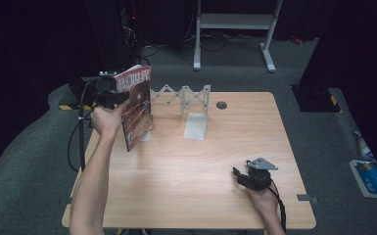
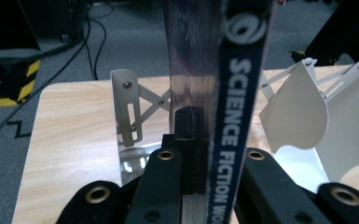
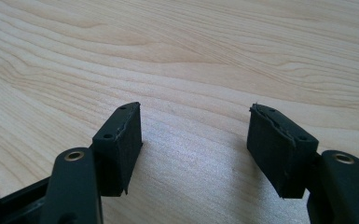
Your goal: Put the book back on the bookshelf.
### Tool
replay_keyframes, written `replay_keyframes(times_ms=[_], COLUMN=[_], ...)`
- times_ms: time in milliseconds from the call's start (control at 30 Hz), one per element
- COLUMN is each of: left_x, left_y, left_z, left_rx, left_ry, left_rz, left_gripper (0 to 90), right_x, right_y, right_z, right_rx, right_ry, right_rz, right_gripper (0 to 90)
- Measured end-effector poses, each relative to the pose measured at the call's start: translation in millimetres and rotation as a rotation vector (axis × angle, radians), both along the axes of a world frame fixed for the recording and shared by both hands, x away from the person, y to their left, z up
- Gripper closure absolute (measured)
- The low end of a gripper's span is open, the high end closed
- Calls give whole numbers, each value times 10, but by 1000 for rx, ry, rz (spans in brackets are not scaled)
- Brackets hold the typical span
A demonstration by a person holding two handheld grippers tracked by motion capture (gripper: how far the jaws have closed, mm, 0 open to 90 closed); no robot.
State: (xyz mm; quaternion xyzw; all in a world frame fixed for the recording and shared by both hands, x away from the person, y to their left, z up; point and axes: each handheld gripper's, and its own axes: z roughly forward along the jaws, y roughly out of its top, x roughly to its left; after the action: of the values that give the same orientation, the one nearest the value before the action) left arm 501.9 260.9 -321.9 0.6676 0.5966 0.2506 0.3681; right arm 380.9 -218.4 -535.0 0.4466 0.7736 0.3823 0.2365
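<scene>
A magazine (image 1: 137, 105) with a red-brown cover is held upright above the table's left rear, its lower corner near the wood. My left gripper (image 1: 108, 95) is shut on it from the left. In the left gripper view the blue spine (image 2: 235, 116) reading "SCIENCE FICTION" runs up between the black jaws, which clamp both sides. A white expanding book rack (image 1: 186, 100) stands just behind and to the right of the magazine, with its bookend plates (image 2: 298, 112) close by. My right gripper (image 1: 237, 175) rests low at the front right, open, with only bare wood (image 3: 196, 154) between its pads.
The wooden table (image 1: 191, 166) has a round grey cable hole (image 1: 221, 105) at the back. A black stand with cables (image 1: 81, 127) rises off the left edge. A white frame (image 1: 235, 29) stands on the carpet behind, and a blue-white item (image 1: 372, 178) lies on the floor at right.
</scene>
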Motion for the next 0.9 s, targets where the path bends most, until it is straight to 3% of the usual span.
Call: replay_keyframes(times_ms=[267,367,500,633,900], left_x=[-29,-56,-83,-89,-59], left_y=[-34,-38,-36,-35,-52], left_z=[-74,-116,-194,-208,-170], left_rx=[-4,-29,-46,-28,5], left_ry=[-58,-93,-106,-93,-19], left_rz=[3,9,5,4,-10], left_gripper=[837,837,836,830,818], right_x=[-1,-1,-4,-5,-4], right_y=[1,1,3,5,3], right_z=[0,0,0,0,0], right_rx=[0,0,0,-1,0], right_ry=[0,0,-1,-2,-1], right_rz=[0,0,-1,-1,-1], right_gripper=[355,354,355,355,355])
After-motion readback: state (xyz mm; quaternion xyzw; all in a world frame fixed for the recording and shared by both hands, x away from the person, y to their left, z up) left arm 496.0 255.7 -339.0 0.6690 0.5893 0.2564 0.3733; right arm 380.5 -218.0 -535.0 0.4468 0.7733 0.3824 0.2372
